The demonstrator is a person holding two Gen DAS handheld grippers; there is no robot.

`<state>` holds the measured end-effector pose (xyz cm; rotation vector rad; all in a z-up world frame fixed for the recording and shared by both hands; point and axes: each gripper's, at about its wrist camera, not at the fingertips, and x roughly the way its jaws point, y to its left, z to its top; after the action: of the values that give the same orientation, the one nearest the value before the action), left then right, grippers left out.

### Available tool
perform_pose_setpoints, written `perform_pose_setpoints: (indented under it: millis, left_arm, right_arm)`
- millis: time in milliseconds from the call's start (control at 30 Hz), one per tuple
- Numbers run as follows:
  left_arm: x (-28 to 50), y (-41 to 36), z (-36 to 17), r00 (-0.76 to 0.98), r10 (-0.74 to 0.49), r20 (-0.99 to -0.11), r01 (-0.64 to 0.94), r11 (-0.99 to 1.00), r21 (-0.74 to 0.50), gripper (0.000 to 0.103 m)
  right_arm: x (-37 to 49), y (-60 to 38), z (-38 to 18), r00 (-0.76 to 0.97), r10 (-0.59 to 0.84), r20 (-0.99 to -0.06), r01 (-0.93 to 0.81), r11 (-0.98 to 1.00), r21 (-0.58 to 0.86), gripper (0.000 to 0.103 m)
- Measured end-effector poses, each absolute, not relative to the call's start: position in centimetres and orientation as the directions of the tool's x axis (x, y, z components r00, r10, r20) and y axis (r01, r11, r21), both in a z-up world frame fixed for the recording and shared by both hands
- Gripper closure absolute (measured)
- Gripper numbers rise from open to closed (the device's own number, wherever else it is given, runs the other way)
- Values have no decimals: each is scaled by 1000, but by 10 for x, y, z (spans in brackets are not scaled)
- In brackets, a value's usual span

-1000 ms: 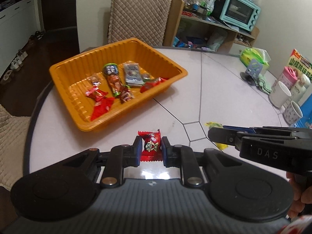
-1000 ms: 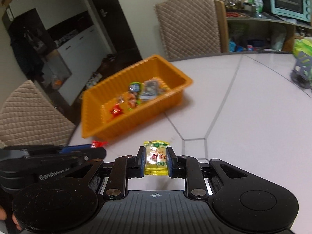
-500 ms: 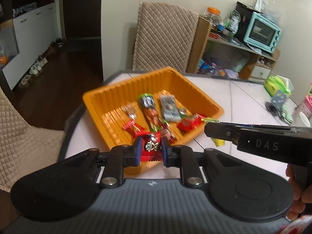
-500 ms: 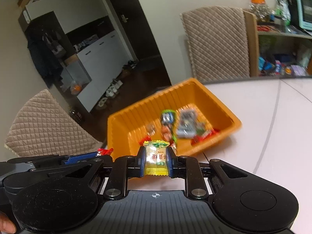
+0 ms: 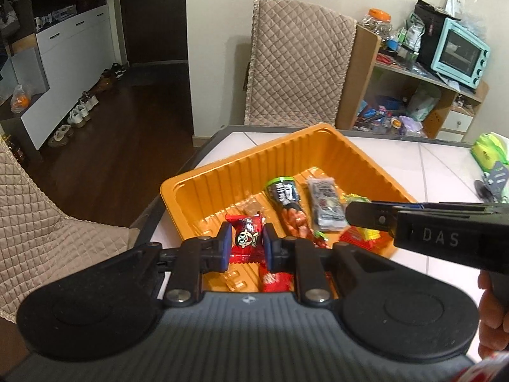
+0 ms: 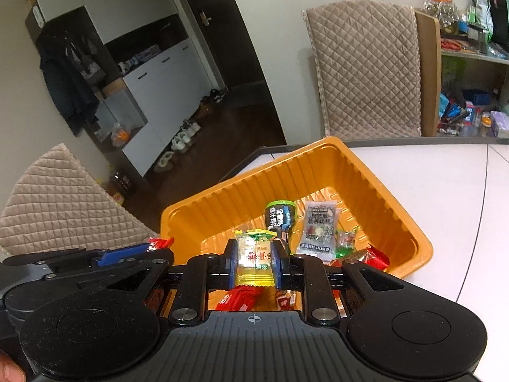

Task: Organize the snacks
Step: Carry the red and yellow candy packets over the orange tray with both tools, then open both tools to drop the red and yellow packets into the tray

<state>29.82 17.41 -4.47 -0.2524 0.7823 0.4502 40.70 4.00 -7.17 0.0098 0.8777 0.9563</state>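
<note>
We hold both grippers over the orange tray (image 5: 222,172) for release; left gripper (image 5: 245,248) clamps red candy (image 5: 246,238); right gripper (image 6: 254,264) clamps yellow candy (image 6: 254,259).

Left wrist view: near rim of orange tray (image 5: 318,133) hidden behind left gripper (image 5: 245,245) body. Red packet (image 5: 275,278) at lower centre mostly covered, print unreadable. Yellow candy (image 5: 358,198) largely behind right gripper's (image 5: 362,215) tip. Right wrist view: red wrappers (image 6: 240,299) at lower centre partly hidden; oven cut by upper right edge.
</note>
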Motion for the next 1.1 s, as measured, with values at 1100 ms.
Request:
perform_pose_setpoints:
  millis: [1100]
  left_arm:
    - [336,223,-77,585,309,-750,-523,850,-57,76]
  right_arm:
    - [441,85,-103,240,702,-670,-669,620,410,81]
